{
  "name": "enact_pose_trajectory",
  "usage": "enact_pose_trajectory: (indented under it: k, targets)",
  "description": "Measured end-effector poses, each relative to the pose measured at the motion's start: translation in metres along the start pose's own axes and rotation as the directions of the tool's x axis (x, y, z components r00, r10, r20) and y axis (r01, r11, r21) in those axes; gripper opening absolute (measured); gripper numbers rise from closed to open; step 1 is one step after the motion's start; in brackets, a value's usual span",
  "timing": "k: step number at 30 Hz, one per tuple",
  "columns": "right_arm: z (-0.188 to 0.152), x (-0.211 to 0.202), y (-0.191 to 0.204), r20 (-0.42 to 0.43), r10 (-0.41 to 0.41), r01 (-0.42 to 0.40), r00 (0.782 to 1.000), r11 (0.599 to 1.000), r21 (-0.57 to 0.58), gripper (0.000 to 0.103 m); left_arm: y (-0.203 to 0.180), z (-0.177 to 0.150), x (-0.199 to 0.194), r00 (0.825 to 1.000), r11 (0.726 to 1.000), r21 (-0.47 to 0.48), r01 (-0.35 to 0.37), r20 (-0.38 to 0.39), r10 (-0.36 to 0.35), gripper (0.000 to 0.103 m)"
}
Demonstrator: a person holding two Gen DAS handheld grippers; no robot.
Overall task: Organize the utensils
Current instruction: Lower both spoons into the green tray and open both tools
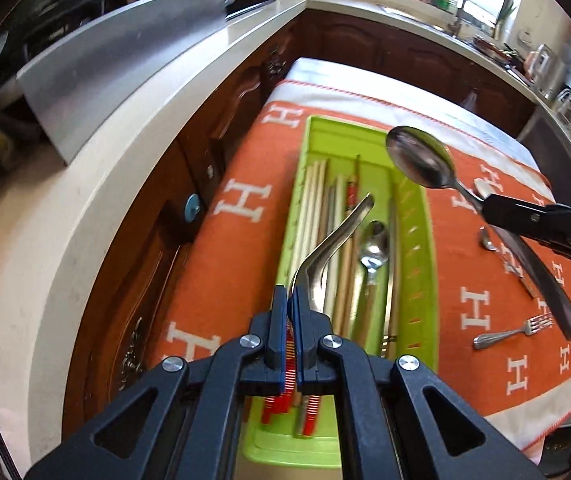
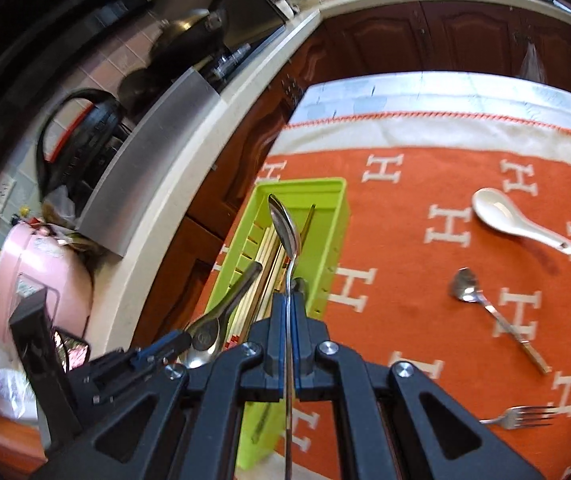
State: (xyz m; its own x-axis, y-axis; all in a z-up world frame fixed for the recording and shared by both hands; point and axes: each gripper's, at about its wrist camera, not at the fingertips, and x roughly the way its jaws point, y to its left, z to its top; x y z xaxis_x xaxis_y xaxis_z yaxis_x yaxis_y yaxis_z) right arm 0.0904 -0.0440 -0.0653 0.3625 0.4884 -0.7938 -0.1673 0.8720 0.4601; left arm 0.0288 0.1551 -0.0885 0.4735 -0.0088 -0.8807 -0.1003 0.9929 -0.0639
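A green utensil tray [image 1: 417, 216] lies on an orange cloth and holds chopsticks [image 1: 317, 200] and a small spoon [image 1: 373, 248]. My left gripper [image 1: 290, 300] is shut on a bent steel spoon [image 1: 337, 232], handle out, above the tray. My right gripper [image 2: 290, 284] is shut on a large steel spoon [image 2: 285, 228], bowl forward, above the tray [image 2: 325, 240]. The large spoon also shows in the left wrist view [image 1: 421, 160]. The left gripper [image 2: 173, 344] shows with the bent spoon [image 2: 213, 320] in the right wrist view.
On the cloth [image 2: 405, 240] right of the tray lie a white ceramic spoon [image 2: 513, 220], a small steel spoon [image 2: 485, 304] and a fork [image 2: 521, 416]. A dark-handled utensil [image 1: 541, 280] lies there too. A beige counter [image 1: 97, 208] with appliances runs along the left.
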Motion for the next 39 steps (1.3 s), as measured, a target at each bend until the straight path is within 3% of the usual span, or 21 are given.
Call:
enact_pose_trajectory:
  k: [4, 8, 12, 14, 17, 21, 26, 31, 39]
  targets:
    - [0.001, 0.027, 0.004, -0.049, -0.034, 0.038, 0.998, 0.997, 0.064, 0.002, 0.009, -0.003, 0.002, 1.000, 0.999, -0.038, 0.025, -0.005, -0.025, 0.002]
    - [-0.003, 0.049, 0.005, -0.102, -0.046, 0.059, 0.994, 0.991, 0.119, 0.002, 0.016, -0.001, -0.003, 0.999, 0.997, -0.066, 0.043, 0.020, -0.041, 0.016]
    - [-0.011, 0.064, 0.010, -0.176, -0.003, 0.029, 0.984, 0.990, 0.142, 0.004, 0.016, 0.004, -0.009, 0.998, 0.996, -0.075, 0.041, 0.049, -0.037, 0.020]
    - [-0.015, 0.066, 0.014, -0.205, -0.002, 0.029, 0.979, 0.991, 0.130, 0.007, 0.017, 0.006, -0.011, 0.998, 0.996, -0.080, 0.047, 0.055, -0.043, 0.029]
    - [-0.019, 0.058, 0.022, -0.194, 0.024, -0.006, 0.981, 0.996, 0.092, 0.007, 0.016, 0.006, -0.014, 0.997, 0.996, -0.081, 0.045, 0.069, -0.039, 0.044]
    - [-0.022, 0.041, 0.029, -0.162, 0.016, -0.016, 0.987, 1.000, 0.000, 0.007, 0.012, 0.006, -0.017, 0.996, 0.996, -0.072, 0.043, 0.076, -0.038, 0.047]
    - [-0.028, 0.019, 0.016, -0.120, -0.009, 0.001, 0.993, 0.998, -0.061, 0.007, 0.001, 0.005, -0.021, 0.996, 0.998, -0.049, 0.042, 0.084, -0.038, 0.064]
    - [-0.033, -0.001, -0.010, -0.086, -0.042, 0.034, 0.995, 0.996, -0.084, 0.007, -0.018, 0.007, -0.027, 0.993, 0.997, -0.023, 0.070, 0.094, -0.067, 0.072]
    - [-0.024, -0.045, -0.081, -0.010, -0.087, 0.088, 0.996, 0.996, 0.003, 0.007, -0.073, 0.013, -0.031, 0.986, 0.986, 0.064, 0.151, 0.061, -0.155, 0.073]
